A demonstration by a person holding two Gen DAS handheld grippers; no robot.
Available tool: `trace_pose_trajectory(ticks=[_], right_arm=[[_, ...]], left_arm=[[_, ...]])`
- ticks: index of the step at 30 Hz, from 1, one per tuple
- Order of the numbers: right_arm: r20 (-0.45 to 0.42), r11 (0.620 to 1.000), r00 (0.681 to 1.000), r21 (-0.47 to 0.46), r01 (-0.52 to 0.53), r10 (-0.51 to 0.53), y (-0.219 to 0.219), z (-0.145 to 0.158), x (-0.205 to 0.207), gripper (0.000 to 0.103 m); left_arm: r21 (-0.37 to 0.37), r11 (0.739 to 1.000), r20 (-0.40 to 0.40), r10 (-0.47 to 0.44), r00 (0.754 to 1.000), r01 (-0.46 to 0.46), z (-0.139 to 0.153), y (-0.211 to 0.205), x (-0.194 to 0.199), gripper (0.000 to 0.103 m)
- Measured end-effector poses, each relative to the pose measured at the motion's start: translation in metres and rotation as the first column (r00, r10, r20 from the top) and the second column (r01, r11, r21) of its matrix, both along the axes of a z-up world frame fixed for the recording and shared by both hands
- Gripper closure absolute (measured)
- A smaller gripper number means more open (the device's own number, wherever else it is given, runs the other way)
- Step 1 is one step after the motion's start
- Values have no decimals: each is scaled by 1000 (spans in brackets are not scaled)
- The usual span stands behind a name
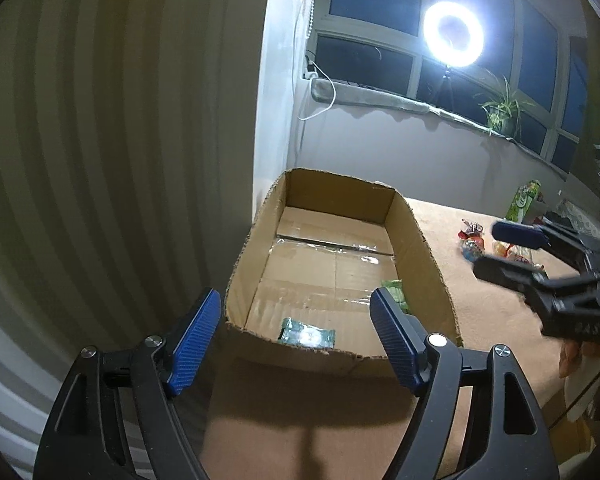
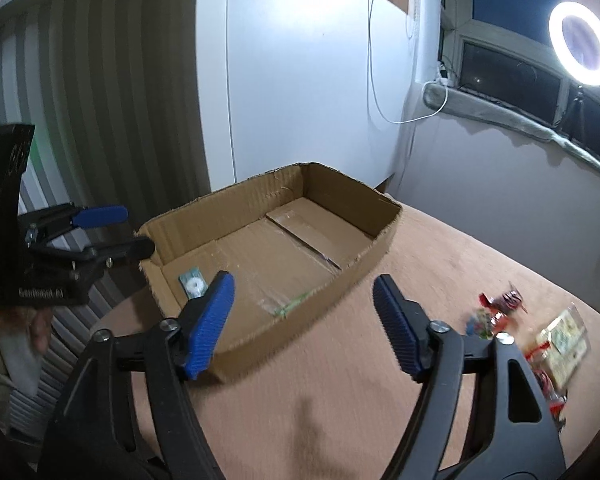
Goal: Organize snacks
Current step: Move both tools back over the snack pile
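Note:
An open cardboard box stands on the tan table. Inside it lie a teal snack packet near the front wall and a green packet by the right wall. My left gripper is open and empty, just above the box's near end. My right gripper is open and empty, above the table by the box's right wall. Loose red and colourful wrapped snacks and a clear packet of biscuits lie on the table to the right.
A green carton stands at the table's far right. A striped wall is on the left, a window sill with a plant and a ring light behind. The table's edge runs at the right.

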State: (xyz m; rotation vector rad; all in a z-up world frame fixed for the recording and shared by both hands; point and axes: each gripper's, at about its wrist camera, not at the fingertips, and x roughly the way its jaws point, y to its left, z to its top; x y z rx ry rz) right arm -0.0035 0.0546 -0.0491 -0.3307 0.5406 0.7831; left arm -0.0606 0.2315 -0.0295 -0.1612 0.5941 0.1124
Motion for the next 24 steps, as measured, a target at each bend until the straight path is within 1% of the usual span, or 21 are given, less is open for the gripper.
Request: trace_pose_trajectory(ticks=[5,8,11,14,21,24], right_arm=[[15,1000,1000,6,17,-17,-10,-2,-18,25],[22,1000,999,4,25,-25,-17,-2,-25,25],[23,999,999,0,37,-37,-29,-5,-32,25],[16,998,998,7,58,-58,-48,-6,-34,25],[-6,990,991,36,137,-137,-106,-10,-25,25],[-12,982,983,52,182,-182,-136,-12,-19,25]], left_arm=[[2,1000,21,-8,1000,8,9,-8,-7,26],[-1,1000,33,-28,999,28,15,-17,-9,26],[11,998,27,-56,998,56,18,-31,-8,25],[35,995,22,-91,996,90,21,-49,-4,25],[62,983,4,-173,985,172,25,-97,7,25],[55,976,-3,-210,978,210,25,-121,15,25]])
